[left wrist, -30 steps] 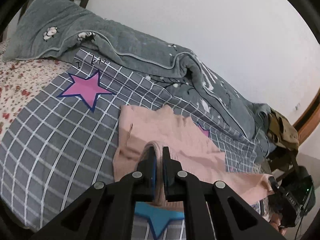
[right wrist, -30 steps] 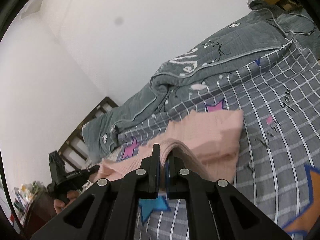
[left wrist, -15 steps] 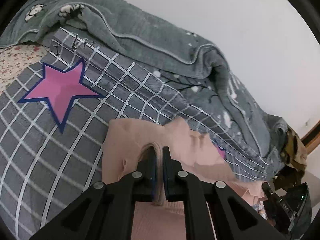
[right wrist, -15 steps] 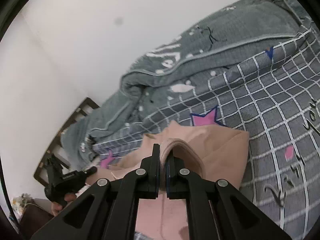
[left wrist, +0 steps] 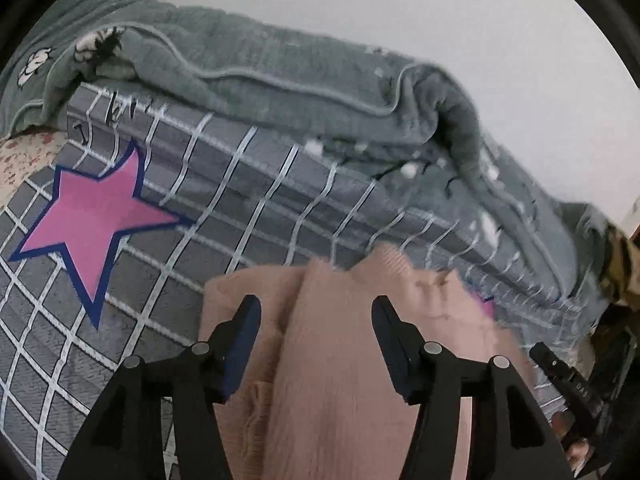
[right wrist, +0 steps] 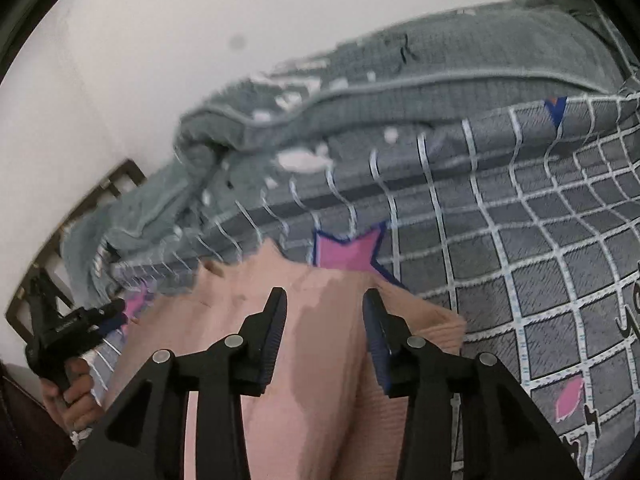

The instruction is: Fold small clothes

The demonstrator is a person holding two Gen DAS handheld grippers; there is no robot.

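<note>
A small pink knit garment [left wrist: 344,360] lies on the grey checked bedspread [left wrist: 248,216], its near part doubled over its far part. My left gripper [left wrist: 316,312] is open, its fingers either side of the folded edge, holding nothing. In the right wrist view the same pink garment [right wrist: 320,380] lies under my right gripper [right wrist: 324,308], which is also open and empty. The left gripper [right wrist: 76,328] shows at the left of the right wrist view, held in a hand.
A bunched grey-green blanket [left wrist: 320,92] lies along the far side of the bed against the white wall. Pink stars [left wrist: 92,216] mark the bedspread. A wooden headboard [right wrist: 80,208] stands at the left of the right wrist view. A flowered sheet [left wrist: 16,156] shows at the far left.
Both grippers carried the garment's near edge forward over its far part, then opened and let go. The fabric now lies loose between the fingers.
</note>
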